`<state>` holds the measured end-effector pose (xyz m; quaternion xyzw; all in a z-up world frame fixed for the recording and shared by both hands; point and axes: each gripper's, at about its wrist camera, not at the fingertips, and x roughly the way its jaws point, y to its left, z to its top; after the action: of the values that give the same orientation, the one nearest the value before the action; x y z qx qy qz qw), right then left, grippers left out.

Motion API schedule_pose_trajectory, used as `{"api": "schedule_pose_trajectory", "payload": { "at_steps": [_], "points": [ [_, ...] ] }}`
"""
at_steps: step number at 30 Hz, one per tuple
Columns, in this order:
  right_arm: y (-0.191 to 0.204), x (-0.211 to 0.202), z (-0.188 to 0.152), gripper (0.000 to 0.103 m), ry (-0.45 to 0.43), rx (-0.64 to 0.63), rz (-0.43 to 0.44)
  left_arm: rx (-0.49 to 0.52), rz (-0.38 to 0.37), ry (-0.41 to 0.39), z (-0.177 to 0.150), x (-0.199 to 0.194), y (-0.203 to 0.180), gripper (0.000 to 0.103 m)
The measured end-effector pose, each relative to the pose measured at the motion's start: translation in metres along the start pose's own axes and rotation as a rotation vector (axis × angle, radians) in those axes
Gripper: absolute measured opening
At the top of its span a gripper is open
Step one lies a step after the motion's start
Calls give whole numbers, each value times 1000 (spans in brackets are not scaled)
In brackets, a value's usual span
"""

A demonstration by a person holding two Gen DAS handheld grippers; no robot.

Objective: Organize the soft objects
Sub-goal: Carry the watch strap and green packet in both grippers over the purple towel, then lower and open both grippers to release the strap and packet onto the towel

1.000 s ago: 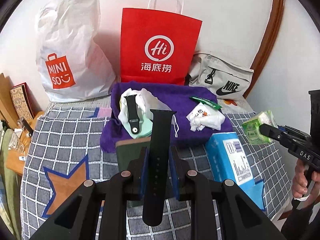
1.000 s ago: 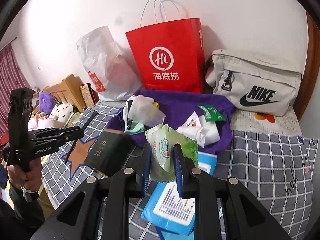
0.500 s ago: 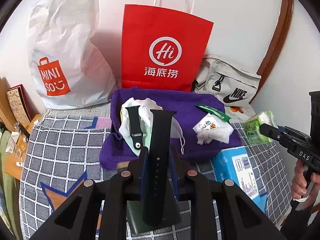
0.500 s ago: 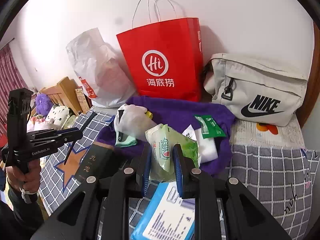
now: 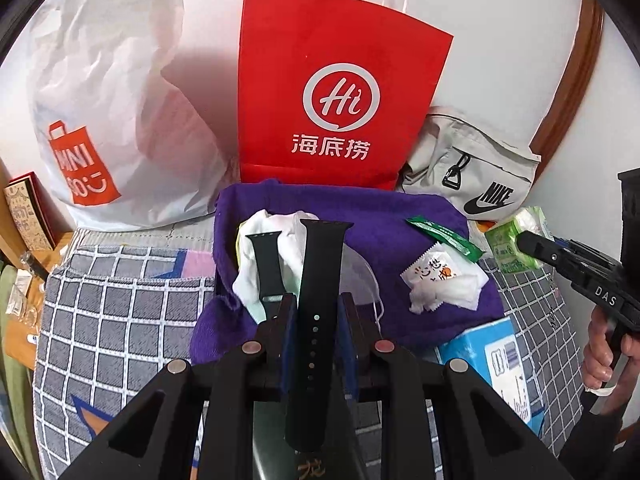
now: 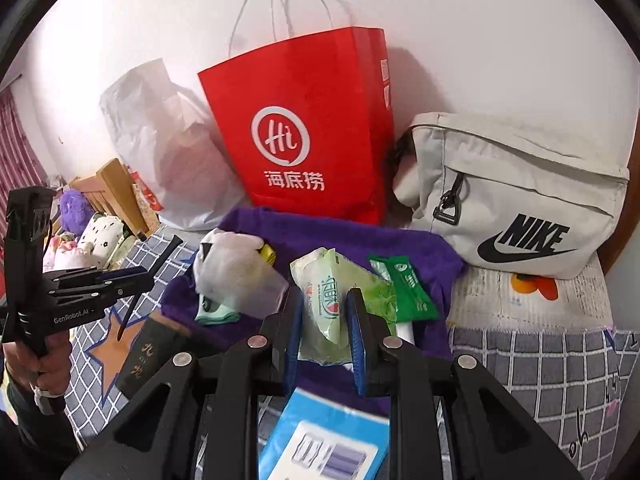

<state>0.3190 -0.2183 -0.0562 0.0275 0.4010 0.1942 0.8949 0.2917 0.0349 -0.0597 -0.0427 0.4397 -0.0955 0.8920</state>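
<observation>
Left wrist view: left gripper [image 5: 316, 320] clamps the watch strap [image 5: 316, 300], right gripper [image 6: 324, 316] the wipes pack [image 6: 328, 296] at centre frame; slick strap may slip.

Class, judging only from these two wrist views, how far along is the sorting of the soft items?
Done: a second strap, white cloth, green sachet and white wipe packet lie on the purple towel. In hand: the left gripper clamps a black watch strap; the right gripper clamps a green tissue pack. Left: setting both down; the blue box sits off the towel.
</observation>
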Motion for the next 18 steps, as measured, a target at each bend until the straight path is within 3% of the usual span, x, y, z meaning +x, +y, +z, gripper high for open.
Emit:
{"api": "schedule_pose_trajectory", "payload": {
  "at_steps": [18],
  "points": [
    [-26,50,14,22,33,6,-51,2,-1,35,29,43,-6,20]
  ]
}}
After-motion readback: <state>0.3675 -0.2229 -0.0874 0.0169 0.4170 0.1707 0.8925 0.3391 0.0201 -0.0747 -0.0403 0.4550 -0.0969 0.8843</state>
